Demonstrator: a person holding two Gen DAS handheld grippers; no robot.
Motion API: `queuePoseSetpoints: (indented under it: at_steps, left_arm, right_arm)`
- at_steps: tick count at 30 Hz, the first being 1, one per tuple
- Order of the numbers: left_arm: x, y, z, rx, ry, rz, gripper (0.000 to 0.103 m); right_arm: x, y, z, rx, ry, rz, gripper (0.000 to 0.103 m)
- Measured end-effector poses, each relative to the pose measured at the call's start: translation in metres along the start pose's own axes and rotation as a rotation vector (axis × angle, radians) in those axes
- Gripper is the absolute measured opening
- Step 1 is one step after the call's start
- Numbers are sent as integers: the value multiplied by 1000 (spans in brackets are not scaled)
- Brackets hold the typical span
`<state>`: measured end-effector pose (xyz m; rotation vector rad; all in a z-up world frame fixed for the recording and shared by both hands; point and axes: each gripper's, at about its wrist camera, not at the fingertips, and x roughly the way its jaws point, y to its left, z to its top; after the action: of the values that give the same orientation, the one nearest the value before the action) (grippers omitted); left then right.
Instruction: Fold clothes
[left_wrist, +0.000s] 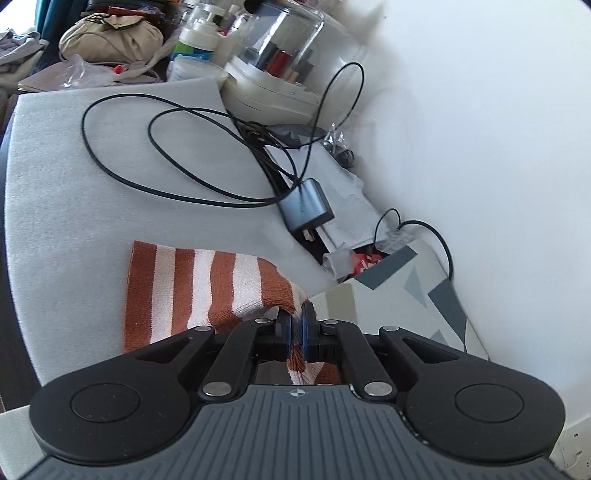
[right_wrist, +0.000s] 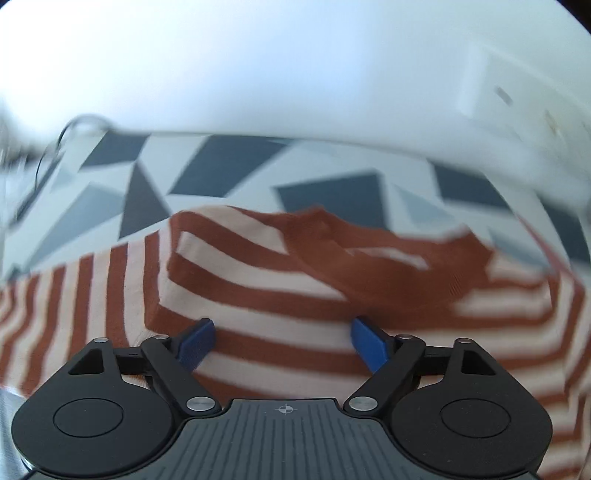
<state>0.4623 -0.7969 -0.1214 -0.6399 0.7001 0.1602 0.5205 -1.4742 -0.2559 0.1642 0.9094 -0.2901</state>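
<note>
left wrist view: left gripper (left_wrist: 295, 325) fingers pinched tight on striped garment (left_wrist: 192, 284) edge over grey mat (left_wrist: 74, 192); right gripper (right_wrist: 282, 341) fingers spread wide, holding nothing, garment bunched below. prob best to keep tension, pull flat w/ edges matched

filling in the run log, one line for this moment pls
task: fold clothes | left gripper: shut on striped garment | right gripper: open over garment

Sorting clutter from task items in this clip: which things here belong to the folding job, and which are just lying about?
Job:
- striped top
- left hand-held gripper, shut on the top
- right hand-held gripper, open over the top

Lying about:
- black cable
- grey adapter
- clear jar
- beige bag
- patterned cloth
</note>
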Motion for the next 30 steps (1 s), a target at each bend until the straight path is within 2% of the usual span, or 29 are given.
queuePoseSetpoints:
  at_steps: [3,6,8,10,15,18,23,26,30]
  left_arm:
    - [-10,0,2,2,-27,-13,5]
    - [-23,-10,5,23,-61,-62,5]
    - [-32,-23,6,55,-74,-112,5]
    - [-41,-39,5,104,-81,-168,5]
    - [-56,-98,-16,262,-74,-335,5]
    - [-64,-140,-36,368,-62,-455,5]
    - [-68,-218,-108,632,1,-651,5]
    - [-56,-250,-182,838,98,-714,6]
    - [-39,-291,-283,1114,234,-788,6]
  right_arm:
    - [15,15,17,-4,-14,6,88]
    - [28,24,35,-3,-28,20,90]
    - [32,21,42,18,-25,35,90]
    - [30,12,46,58,-15,59,86]
    - [-18,-43,16,226,-40,48,88]
    - [-57,-78,-23,291,-16,43,88]
    - [-114,-132,-89,334,-1,-37,88]
    - [-133,-162,-117,388,-7,-86,88]
    - [-142,-194,-145,503,-1,-103,87]
